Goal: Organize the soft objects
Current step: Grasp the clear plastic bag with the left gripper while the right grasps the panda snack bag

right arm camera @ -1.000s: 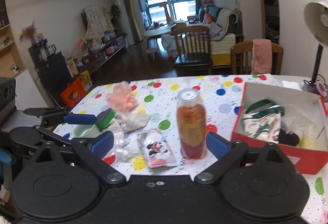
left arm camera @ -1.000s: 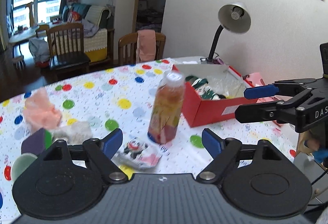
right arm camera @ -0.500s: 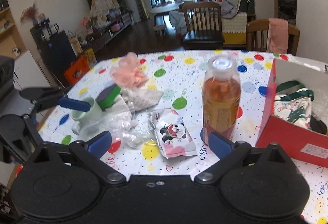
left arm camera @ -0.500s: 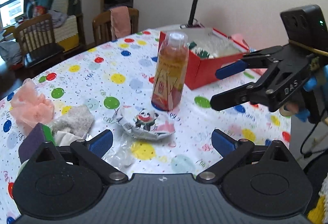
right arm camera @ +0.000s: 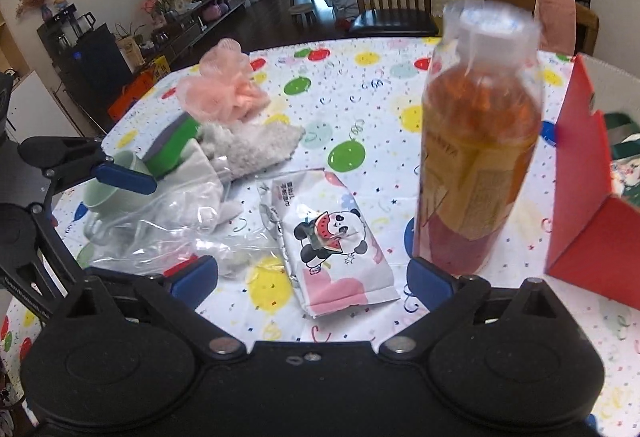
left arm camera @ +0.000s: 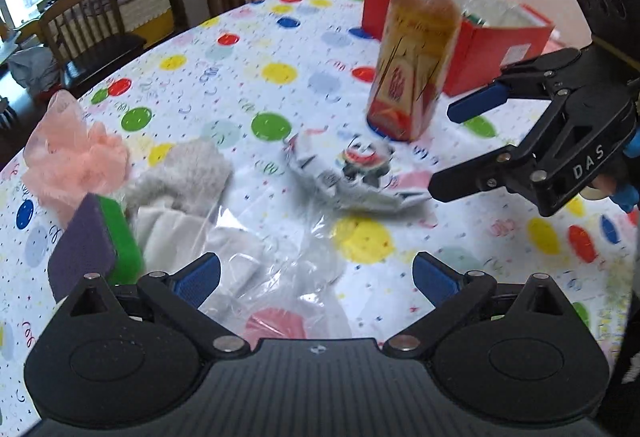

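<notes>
Left tool (left arm camera: 316,273): wide, jaws just opened out, nothing between the pads, tipped down over a clear bag (left arm camera: 256,257) on the table (left arm camera: 240,49)

Right tool (right arm camera: 312,277): also wide and empty, aimed at the pack (right arm camera: 332,237) lying just ahead at 12 o'clock

Soft pile at 10 to 11 o'clock in the right wrist view: puff (right arm camera: 220,93) farthest, cloth (right arm camera: 252,145) beside it, sponge (right arm camera: 172,145) leaning on a mug (right arm camera: 116,185). Bottle (right arm camera: 476,165) upright at 1 o'clock, just beside the pack; box (right arm camera: 580,221) at 2 to 3 o'clock, likely the place to put things.

Handling, as a guess:
- Pack: light, puffy, slick film; likely to squash and to slide under a shallow pinch. Best taken across the short width near the middle, or by the flat crimped end
- Clear bag: almost weightless, limp, slippery; needs a pinch on a bunched fold
- Puff and cloth: light, yielding, easy to grip anywhere; likely to drag neighbours along
- Sponge: springy, firmest of the lot

Pack's lie in the right wrist view: flat, panda print up, long axis from 11 to 5 o'clock, crimped end away at 11, pink end near at 5. Slightly askew to the open jaws, so a small roll of the wrist probably needed to close square across the width. Care with the bottle close by at 1 o'clock; could tip if nudged
</notes>
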`<state>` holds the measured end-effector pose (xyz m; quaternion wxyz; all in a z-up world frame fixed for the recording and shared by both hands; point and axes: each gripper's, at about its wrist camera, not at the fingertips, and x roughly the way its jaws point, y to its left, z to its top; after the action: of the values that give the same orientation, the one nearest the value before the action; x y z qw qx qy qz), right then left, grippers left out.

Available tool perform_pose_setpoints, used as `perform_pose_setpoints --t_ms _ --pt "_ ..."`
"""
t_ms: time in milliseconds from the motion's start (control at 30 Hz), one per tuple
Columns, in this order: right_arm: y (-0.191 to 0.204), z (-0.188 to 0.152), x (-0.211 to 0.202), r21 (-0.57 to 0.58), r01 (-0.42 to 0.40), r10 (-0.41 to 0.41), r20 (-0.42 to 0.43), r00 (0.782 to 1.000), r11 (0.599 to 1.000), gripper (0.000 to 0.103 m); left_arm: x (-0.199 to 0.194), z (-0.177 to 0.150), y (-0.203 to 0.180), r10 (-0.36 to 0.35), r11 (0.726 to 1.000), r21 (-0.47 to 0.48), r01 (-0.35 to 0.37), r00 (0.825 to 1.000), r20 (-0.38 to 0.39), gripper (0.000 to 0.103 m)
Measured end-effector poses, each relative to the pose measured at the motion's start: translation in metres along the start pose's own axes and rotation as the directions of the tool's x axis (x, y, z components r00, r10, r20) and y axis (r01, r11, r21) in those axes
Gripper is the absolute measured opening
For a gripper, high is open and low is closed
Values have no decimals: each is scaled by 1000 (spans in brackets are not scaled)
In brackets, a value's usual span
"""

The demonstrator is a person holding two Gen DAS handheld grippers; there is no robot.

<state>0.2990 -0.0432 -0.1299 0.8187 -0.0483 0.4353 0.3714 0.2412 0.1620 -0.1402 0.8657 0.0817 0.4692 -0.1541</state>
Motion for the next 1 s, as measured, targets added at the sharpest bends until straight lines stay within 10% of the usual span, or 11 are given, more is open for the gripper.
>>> perform_pose_setpoints --t_ms 433,667,1000 --pt "-3 -5 44 -21 64 -64 -21 998 998 101 30 -20 -11 82 997 4 -82 996 -40 101" --pt "1 -7 58 -42 76 -78 -38 996 996 97 40 -31 -9 109 993 -42 -112 991 -82 63" --pt "13 -10 63 -141 159 -166 -41 985 977 75 34 -38 -2 127 973 -187 -136 990 -58 36"
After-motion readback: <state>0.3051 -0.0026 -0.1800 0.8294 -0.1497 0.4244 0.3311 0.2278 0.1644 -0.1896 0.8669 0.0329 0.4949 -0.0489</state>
